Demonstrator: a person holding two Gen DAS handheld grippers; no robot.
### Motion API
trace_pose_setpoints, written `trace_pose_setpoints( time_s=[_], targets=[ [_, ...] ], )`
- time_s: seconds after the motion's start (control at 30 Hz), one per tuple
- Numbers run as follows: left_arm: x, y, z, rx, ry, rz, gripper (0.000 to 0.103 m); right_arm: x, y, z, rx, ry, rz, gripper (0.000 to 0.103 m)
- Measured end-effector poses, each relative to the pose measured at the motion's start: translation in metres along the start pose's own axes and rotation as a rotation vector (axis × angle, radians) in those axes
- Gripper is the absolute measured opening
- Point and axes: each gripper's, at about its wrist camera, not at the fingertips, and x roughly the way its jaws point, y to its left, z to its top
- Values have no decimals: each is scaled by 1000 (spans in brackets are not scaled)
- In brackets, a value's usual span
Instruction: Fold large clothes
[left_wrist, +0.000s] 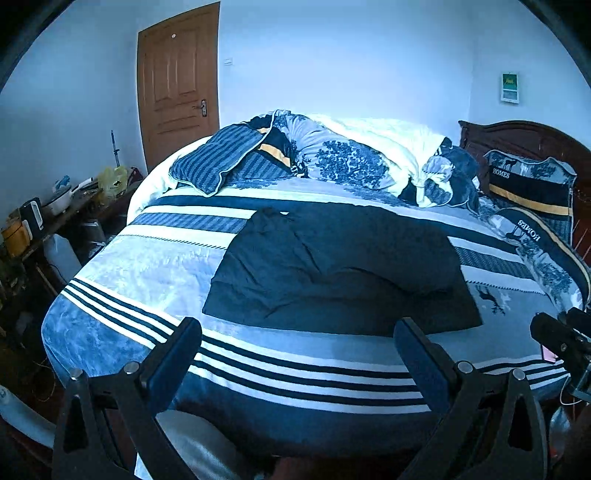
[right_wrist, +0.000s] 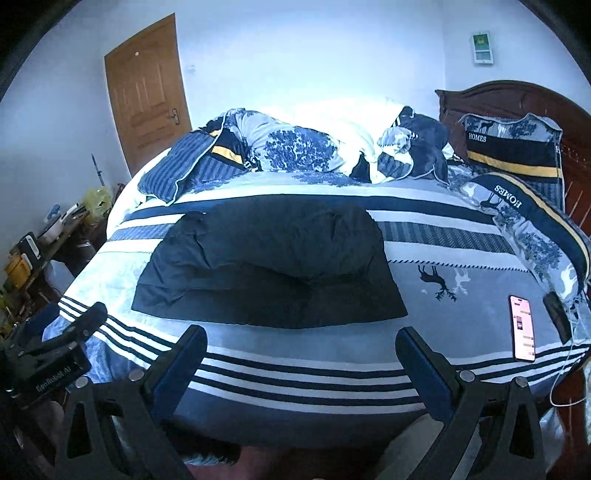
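A large dark garment lies spread and partly folded over itself on the blue striped bed cover; it also shows in the right wrist view. My left gripper is open and empty, held above the bed's near edge, short of the garment's near hem. My right gripper is open and empty too, at about the same distance from the hem. The right gripper's body shows at the right edge of the left wrist view, and the left gripper's body at the left edge of the right wrist view.
A phone with a lit screen lies on the bed at the right. A crumpled quilt and pillows pile at the far side by the wooden headboard. A cluttered side table stands at the left, and a brown door behind.
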Motion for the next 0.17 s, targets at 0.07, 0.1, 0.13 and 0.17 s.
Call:
trace_pose_setpoints(
  time_s=[0.07, 0.1, 0.13, 0.17],
  targets=[
    [-5, 0, 0, 6, -8, 3, 103, -8, -2, 0, 4, -16, 2, 103],
    [-6, -1, 0, 9, -7, 4, 103, -12, -2, 1, 8, -22, 1, 103],
    [-7, -1, 1, 10, -3, 3, 103, -15, -4, 1, 10, -26, 6, 103],
    [-6, -1, 2, 9, -4, 0, 103, -16, -5, 2, 11, -28, 11, 103]
  ],
)
